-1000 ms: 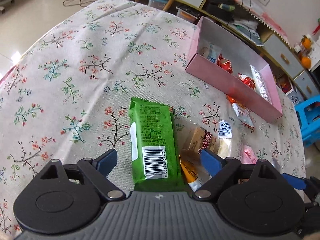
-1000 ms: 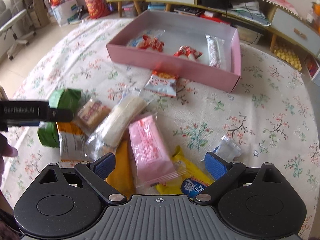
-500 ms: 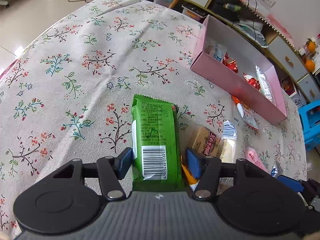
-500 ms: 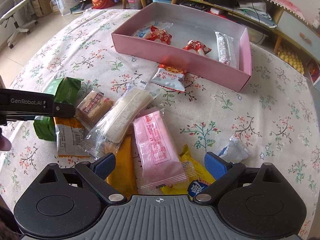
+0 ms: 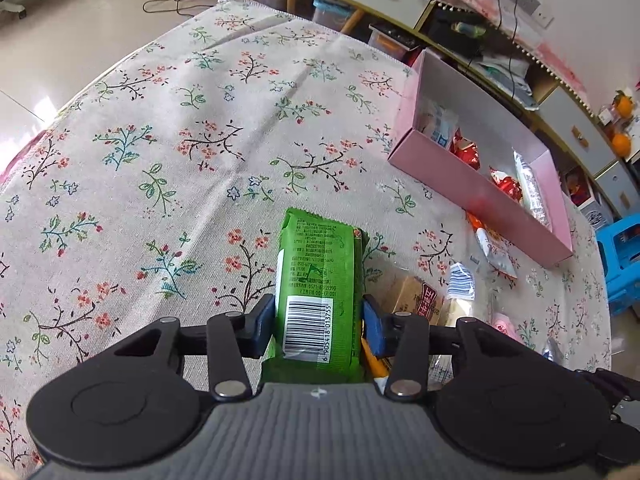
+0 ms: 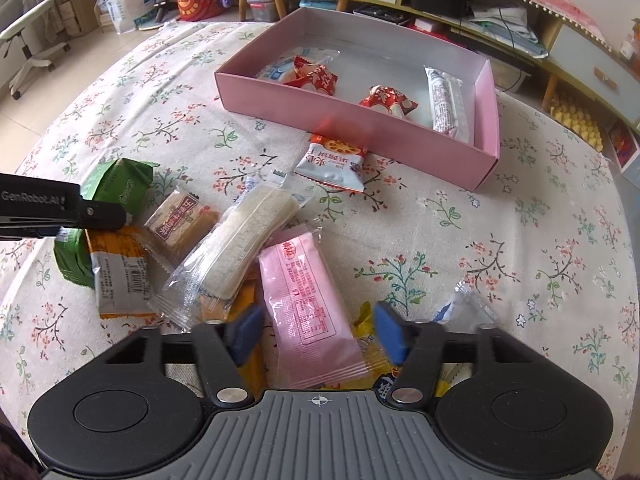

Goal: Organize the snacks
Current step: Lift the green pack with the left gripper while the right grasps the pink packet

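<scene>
A: Since a second ago: both sets of jaws narrowed from wide. Table contents unshifted.

B: Left gripper [image 5: 319, 322]?

A: Closing on the green packet [image 5: 320, 280], barcode end nearest the camera. Blue pads [image 5: 262, 326] pressed against both long sides of the pack. Packet lying flat on the floral tablecloth [image 5: 160, 152], at the left edge of the snack pile.

B: Right gripper [image 6: 316, 334]?

A: Closing too, pink packet [image 6: 310, 312] between the jaws. Right pad near the wrapper's edge; left pad just beside it with a slim gap visible. Contact not confirmed.

B: Under the pink packet?

A: A yellow wrapper [image 6: 368, 354], partly covered. Alongside on the left: a clear-wrapped pale bar [image 6: 244, 240], a brown square snack [image 6: 180, 216], an orange-and-white pack [image 6: 118, 276]. Small clear-wrapped sweet [image 6: 460, 312] off to the right, apart from the pile.

B: Box?

A: Pink box [image 6: 360, 120] at the far side of the table, open-topped. Inside: red-wrapped candies [image 6: 316, 78], a long white stick pack [image 6: 444, 104], a blue-white sachet [image 6: 280, 66] in the far corner. White-and-orange packet [image 6: 334, 162] on the cloth just in front of the box wall.
</scene>
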Motion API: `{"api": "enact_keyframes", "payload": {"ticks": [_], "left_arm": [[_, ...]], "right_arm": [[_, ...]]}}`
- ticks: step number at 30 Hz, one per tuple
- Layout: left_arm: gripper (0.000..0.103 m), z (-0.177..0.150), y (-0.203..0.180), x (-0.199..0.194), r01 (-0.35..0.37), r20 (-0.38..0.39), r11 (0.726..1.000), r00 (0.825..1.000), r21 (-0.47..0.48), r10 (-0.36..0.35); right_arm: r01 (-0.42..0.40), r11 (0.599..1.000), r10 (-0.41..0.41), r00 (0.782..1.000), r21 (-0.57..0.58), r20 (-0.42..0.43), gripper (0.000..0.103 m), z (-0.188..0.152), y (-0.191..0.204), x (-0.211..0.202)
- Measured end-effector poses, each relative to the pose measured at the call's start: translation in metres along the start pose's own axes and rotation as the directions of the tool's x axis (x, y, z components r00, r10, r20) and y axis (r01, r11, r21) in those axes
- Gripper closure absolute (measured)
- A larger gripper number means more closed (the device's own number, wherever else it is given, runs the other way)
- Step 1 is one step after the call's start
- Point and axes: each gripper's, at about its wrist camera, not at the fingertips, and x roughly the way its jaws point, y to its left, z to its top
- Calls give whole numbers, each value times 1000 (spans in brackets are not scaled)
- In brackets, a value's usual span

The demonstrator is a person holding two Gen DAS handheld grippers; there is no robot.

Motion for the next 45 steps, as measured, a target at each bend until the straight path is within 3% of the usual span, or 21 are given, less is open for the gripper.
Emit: {"api": "enact_keyframes", "payload": {"ticks": [3, 8, 19, 24, 26, 29, 35, 45], "left_arm": [[61, 2, 2, 1, 7, -4, 1000, 1000, -7, -7], [61, 7, 5, -1, 20, -1, 1000, 1000, -16, -20], [61, 17, -3, -3, 26, 38, 997, 999, 76, -29], [50, 22, -7, 5, 12, 37, 994, 999, 108, -17], [50, 23, -6, 9, 0, 34, 994, 999, 107, -4], [52, 27, -2, 17, 0, 11, 997, 1000, 72, -1], [57, 25, -3, 23, 18, -60, 995, 998, 93, -12], [62, 38, -1, 0, 44, 20, 995, 999, 89, -45]], "right_arm": [[-16, 1000, 16, 1000, 20, 5, 65, 2, -3, -1], [-57, 996, 56, 998, 71, 9, 69, 5, -8, -6], [-142, 967, 134, 990, 211, 51, 71, 8, -35, -16], [-157, 958, 146, 987, 241, 60, 71, 12, -41, -14], [-159, 954, 149, 987, 253, 60, 71, 14, -42, -12], [-164, 950, 153, 986, 265, 62, 71, 16, -42, -12], [-170, 941, 155, 985, 292, 73, 72, 23, -43, -10], [-238, 882, 195, 970, 407, 145, 73, 30, -66, -25]]}}
